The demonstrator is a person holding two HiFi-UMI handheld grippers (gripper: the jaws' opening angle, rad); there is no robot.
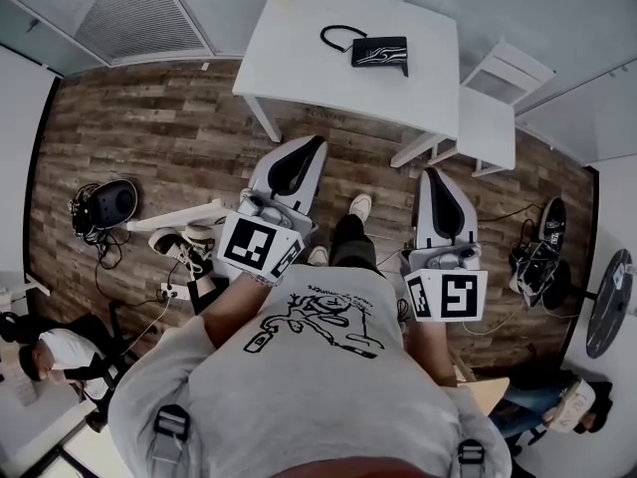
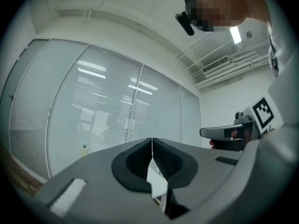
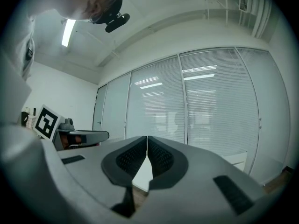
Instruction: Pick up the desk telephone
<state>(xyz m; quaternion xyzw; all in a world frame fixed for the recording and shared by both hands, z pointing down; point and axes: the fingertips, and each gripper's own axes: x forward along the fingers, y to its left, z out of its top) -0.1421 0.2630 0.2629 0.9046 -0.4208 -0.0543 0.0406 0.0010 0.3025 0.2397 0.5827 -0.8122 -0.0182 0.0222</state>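
1. Desk telephone (image 1: 379, 53) sits on the white table (image 1: 299, 58), right of table centre. Both grippers are short of the table's near edge, well apart from the phone.
2. Phone's long axis runs roughly along that near edge; cord (image 1: 336, 35) loops off its left end.
3. Left gripper (image 1: 299, 162) looks slightly nearer than right gripper (image 1: 443, 202).
4. Both jaws pressed together, nothing between them.
5. Phone: black, low hard slab, glossy streaks. Table: smooth, flat.
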